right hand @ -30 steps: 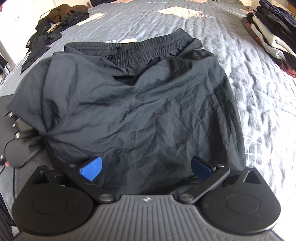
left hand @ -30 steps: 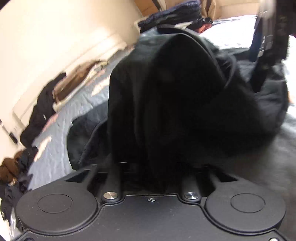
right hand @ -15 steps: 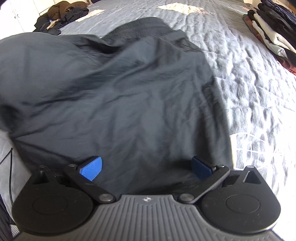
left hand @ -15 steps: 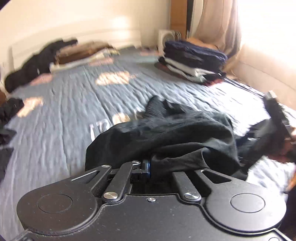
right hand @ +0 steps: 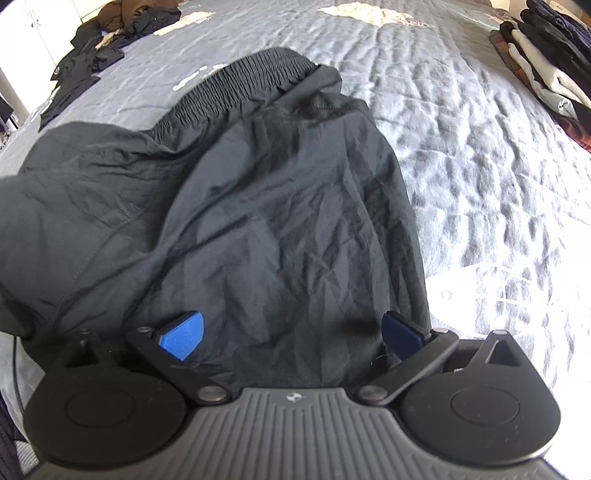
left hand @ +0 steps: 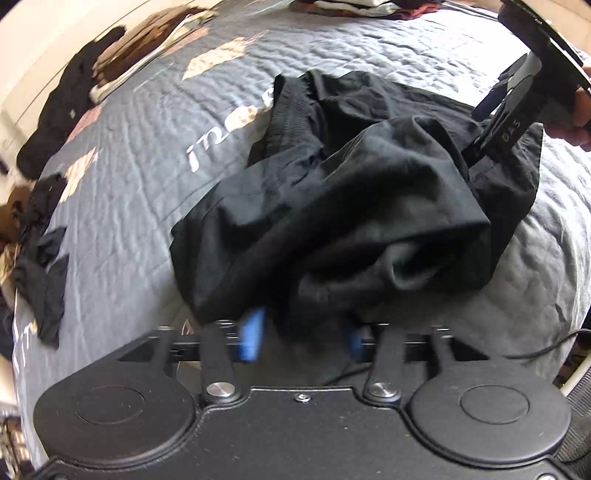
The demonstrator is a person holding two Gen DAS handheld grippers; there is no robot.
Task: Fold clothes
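Black shorts point(left hand: 351, 206) with an elastic waistband point(right hand: 236, 85) lie bunched on the grey bedspread point(left hand: 147, 155). My left gripper point(left hand: 301, 338) is open, its blue pads apart at the near edge of the shorts, with a fold of cloth hanging between them. My right gripper point(right hand: 291, 332) is wide open, its blue pads point(right hand: 183, 336) resting over the near hem of the shorts. It also shows in the left wrist view point(left hand: 517, 107) at the shorts' far right corner.
A stack of folded clothes point(right hand: 546, 70) sits at the bed's far right. Loose dark and brown garments point(right hand: 107, 33) lie at the far left corner, also seen in the left wrist view point(left hand: 44, 236). More clothes point(left hand: 110, 66) line the headboard side.
My left gripper has opened and let go of the shorts, which dropped onto the bed in a heap. The right gripper stays wide open over the hem.
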